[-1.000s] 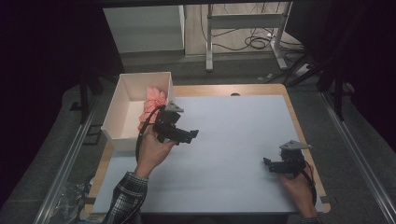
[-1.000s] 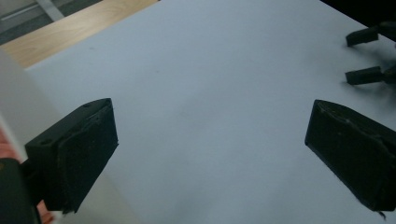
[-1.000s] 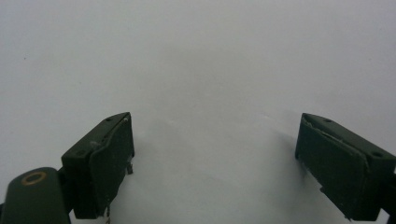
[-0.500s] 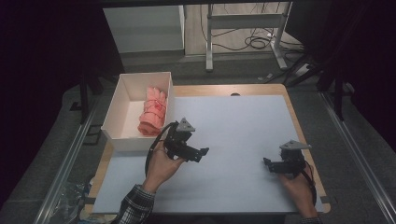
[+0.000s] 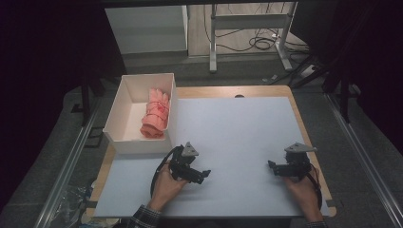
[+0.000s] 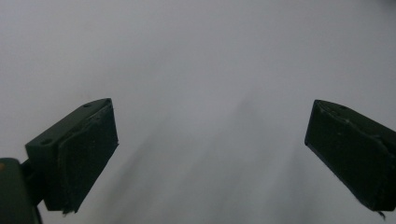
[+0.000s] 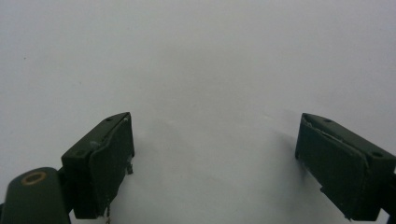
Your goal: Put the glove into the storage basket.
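Pink cloth [image 5: 155, 114] in white box [image 5: 124, 142], far end wall-hidden.

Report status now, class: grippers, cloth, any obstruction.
Left gripper open, empty, low over the mat. Right gripper open, empty. Pink cloth rolled in the box. Nothing in the way.

Surroundings, non-task items

White mat [image 5: 247, 137] on wooden table [image 5: 266, 91]. Behind table: metal frame legs [image 5: 212, 38], floor cables [image 5: 259, 42], white cabinet [image 5: 147, 28]. Aluminium rail [image 5: 71, 161] along table's left side.
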Demonstrator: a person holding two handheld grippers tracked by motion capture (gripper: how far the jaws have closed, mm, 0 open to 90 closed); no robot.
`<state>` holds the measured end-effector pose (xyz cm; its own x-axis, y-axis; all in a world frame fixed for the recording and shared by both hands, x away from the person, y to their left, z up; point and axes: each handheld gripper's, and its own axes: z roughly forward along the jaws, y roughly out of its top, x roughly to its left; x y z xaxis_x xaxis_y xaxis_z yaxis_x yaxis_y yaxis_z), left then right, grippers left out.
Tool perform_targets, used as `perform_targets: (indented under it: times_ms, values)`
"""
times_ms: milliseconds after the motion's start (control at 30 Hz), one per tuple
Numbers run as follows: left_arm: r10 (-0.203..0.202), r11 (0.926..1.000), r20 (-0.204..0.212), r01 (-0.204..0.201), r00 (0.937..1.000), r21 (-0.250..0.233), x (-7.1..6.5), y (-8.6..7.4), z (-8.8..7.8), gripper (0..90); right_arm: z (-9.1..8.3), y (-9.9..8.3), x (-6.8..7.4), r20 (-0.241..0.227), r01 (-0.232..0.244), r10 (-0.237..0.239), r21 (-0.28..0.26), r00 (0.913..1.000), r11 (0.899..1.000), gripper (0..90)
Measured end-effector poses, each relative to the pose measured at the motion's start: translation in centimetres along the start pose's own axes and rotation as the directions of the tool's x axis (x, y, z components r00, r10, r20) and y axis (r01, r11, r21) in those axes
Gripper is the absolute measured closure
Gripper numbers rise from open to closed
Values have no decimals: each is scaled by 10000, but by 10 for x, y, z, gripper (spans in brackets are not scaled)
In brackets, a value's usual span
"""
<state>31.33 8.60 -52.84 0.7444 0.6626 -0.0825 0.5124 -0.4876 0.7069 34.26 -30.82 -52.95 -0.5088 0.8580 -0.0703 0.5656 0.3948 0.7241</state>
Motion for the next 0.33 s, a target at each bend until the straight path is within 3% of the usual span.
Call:
perform_targets:
  times_ms: [133, 333]
  values:
    - [-54, 9995, -163, 59, 9999, 319, 1, -12, 10, 27, 0, 0, 0, 0, 4, -4, -2, 10000, 10000, 120]
    - [185, 9996, -455, -174, 9988, 244, -4, -15, 12, 19, 0, 0, 0, -9, -41, 41, 11, 10000, 10000, 120]
